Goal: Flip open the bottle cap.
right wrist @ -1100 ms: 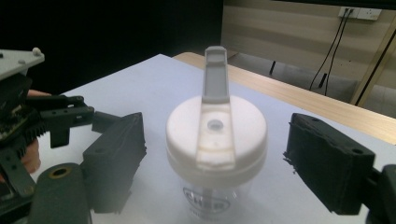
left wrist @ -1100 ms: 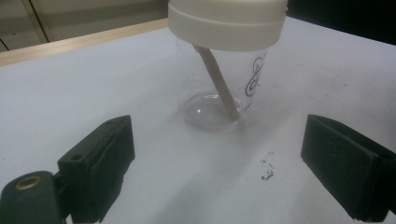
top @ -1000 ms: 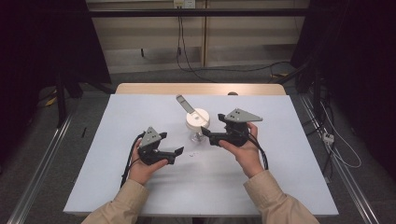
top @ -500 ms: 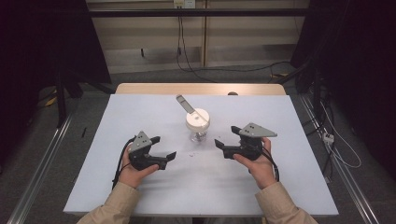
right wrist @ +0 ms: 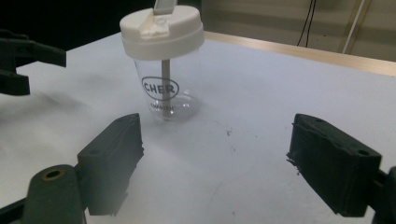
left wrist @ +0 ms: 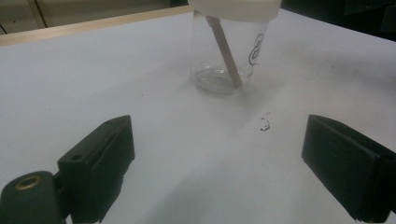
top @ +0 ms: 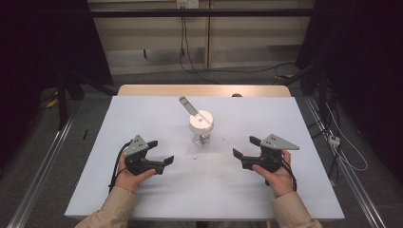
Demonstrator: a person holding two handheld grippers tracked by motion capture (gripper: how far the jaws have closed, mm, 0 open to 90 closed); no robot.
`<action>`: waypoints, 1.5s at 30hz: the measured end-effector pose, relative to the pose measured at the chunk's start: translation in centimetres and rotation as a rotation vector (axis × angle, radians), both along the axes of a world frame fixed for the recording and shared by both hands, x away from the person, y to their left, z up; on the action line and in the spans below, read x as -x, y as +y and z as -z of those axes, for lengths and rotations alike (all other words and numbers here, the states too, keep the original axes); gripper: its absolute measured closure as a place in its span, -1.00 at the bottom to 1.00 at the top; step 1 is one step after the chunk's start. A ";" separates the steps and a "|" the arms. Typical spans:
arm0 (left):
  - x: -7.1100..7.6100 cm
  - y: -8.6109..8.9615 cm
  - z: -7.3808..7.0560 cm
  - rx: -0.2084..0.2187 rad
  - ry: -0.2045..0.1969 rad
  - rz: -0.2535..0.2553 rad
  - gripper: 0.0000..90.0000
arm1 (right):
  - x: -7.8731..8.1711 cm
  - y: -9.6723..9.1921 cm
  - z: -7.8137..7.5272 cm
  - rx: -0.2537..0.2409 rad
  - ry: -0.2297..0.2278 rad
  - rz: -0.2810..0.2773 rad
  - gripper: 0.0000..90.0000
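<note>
I look down on the white table (top: 142,199), which is the biggest thing here; behind it a strip of bare wood (top: 157,90) runs along its far edge.

Near the middle of the table, a little toward the far side, stands the clear cup (top: 201,128). It is upright and has a white lid (top: 201,121) on top. A flat stick (top: 188,105) goes through the lid and leans away to the far left; in the left gripper view I see the lower part of it resting slanted inside the cup (left wrist: 229,51), down to the bottom. In the right gripper view the cup (right wrist: 163,70) shows a black oval print with letters on its wall.

My left gripper (top: 161,153) is on the near left side of the cup, well apart from it, held low over the table and pointing to the right. Its fingers (left wrist: 100,163) stand wide, with only bare table between them.

My right gripper (top: 246,148) is on the near right side, also well apart from the cup, pointing to the left. Its fingers (right wrist: 112,154) stand wide too and hold nothing. So the cup is between the two grippers, only farther away from me.

Some small dark crumbs (left wrist: 265,125) lie on the table just in front of the cup.
</note>
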State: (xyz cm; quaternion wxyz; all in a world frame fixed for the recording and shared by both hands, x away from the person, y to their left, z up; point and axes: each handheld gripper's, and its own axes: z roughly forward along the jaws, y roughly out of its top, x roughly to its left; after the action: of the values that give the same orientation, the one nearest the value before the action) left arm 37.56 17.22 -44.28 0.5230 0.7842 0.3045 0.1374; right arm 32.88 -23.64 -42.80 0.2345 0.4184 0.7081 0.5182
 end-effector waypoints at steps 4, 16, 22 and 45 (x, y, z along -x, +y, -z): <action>0.3 0.4 0.0 -0.006 -0.002 -0.002 -0.80 | 0.7 -0.6 0.4 0.013 -0.002 0.002 -0.62; 0.9 1.6 -0.1 -0.004 -0.004 -0.011 -0.80 | 2.3 -2.2 1.2 0.018 0.007 0.028 -0.62; 1.0 2.1 -0.1 -0.008 -0.001 -0.014 -0.80 | 3.0 -2.7 1.6 0.027 0.007 0.027 -0.62; 2.3 5.5 -0.2 0.005 0.004 -0.053 -0.80 | 4.2 -4.3 2.3 0.039 0.020 0.040 -0.62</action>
State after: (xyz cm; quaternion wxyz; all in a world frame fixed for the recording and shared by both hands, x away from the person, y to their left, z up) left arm 35.27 22.72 -44.07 0.5206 0.7747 0.3265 0.1490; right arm 28.69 -27.96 -45.06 0.2461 0.4330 0.7118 0.4952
